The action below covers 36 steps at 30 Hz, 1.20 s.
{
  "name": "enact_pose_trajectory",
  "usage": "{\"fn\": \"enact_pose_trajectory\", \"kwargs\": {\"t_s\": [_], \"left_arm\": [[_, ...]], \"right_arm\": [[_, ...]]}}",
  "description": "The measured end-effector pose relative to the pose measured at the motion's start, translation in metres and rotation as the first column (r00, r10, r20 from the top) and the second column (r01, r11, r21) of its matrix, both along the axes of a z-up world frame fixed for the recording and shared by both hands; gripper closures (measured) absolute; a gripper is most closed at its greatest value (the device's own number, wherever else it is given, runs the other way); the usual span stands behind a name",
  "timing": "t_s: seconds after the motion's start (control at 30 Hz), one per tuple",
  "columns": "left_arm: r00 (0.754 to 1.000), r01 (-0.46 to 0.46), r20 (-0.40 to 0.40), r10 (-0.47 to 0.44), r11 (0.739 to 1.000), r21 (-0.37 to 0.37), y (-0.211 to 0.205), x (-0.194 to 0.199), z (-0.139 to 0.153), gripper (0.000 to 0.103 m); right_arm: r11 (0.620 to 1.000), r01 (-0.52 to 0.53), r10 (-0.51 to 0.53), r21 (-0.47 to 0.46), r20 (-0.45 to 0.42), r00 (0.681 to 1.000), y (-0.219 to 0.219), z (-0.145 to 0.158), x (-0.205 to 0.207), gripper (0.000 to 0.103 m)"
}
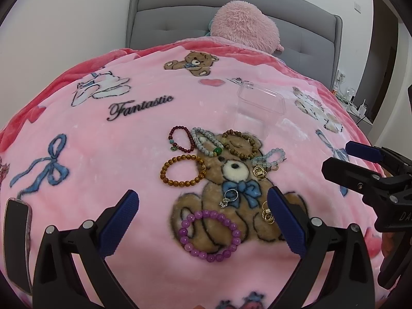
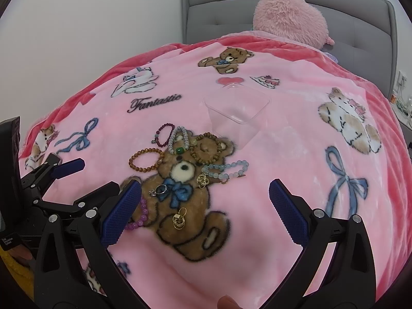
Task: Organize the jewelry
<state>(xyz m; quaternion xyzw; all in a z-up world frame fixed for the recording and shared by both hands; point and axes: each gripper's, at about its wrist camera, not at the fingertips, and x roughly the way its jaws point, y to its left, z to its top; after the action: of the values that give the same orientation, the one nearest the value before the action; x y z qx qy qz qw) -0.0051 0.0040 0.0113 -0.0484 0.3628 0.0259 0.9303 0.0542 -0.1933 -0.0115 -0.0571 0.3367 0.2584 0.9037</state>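
Note:
Several bead bracelets and rings lie on a pink bear-print blanket [image 1: 128,154]. A purple bracelet [image 1: 211,234] lies nearest, between my left gripper's [image 1: 203,206] open fingers. An amber bracelet [image 1: 183,170], a dark red bracelet [image 1: 180,139], a grey bracelet [image 1: 207,141], a brown bracelet [image 1: 240,144] and a pale blue bracelet [image 1: 270,158] lie farther off. A silver ring [image 1: 229,197] and gold rings [image 1: 267,213] lie between. A clear plastic box [image 1: 260,108] stands behind them. My right gripper [image 2: 206,195] is open and empty above the blanket, right of the gold rings [image 2: 179,219].
A fluffy pink pillow [image 1: 244,25] rests against the grey headboard [image 1: 175,20] at the far end. A nightstand with small items [image 1: 355,103] stands at the right. The bed's left side meets a white wall [image 1: 64,25].

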Motion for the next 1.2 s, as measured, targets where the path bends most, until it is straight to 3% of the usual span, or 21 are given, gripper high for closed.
{"fn": "enact_pose_trajectory", "kwargs": {"t_s": [0.57,0.7,0.83,0.93,1.07,1.2], "left_arm": [[0.999,-0.032,-0.023,0.031,0.999,-0.033,0.015,0.005,-0.014,0.005],[0.998,-0.016,-0.060,0.015,1.000,-0.021,0.019,0.003,-0.028,0.005],[0.993,0.007,-0.117,-0.007,1.000,0.003,0.019,0.007,-0.046,0.006],[0.989,0.002,-0.145,-0.003,1.000,-0.007,0.023,0.012,-0.054,0.014],[0.984,-0.015,-0.180,0.014,1.000,-0.004,0.026,0.018,-0.063,0.019],[0.978,0.002,-0.207,0.000,1.000,0.009,0.024,0.020,-0.069,0.023]], "right_arm": [[0.999,-0.032,0.032,0.026,-0.024,0.999,-0.002,-0.012,0.006,0.008],[0.995,-0.101,0.102,0.021,-0.086,0.991,0.003,-0.030,0.011,0.030],[0.989,-0.150,0.147,-0.008,-0.159,0.976,0.012,-0.054,0.018,0.036],[0.982,-0.186,0.179,-0.018,-0.204,0.963,0.022,-0.067,0.024,0.045],[0.974,-0.227,0.216,-0.020,-0.239,0.947,0.036,-0.078,0.028,0.049],[0.968,-0.244,0.219,-0.062,-0.272,0.937,0.048,-0.087,0.032,0.063]]}}
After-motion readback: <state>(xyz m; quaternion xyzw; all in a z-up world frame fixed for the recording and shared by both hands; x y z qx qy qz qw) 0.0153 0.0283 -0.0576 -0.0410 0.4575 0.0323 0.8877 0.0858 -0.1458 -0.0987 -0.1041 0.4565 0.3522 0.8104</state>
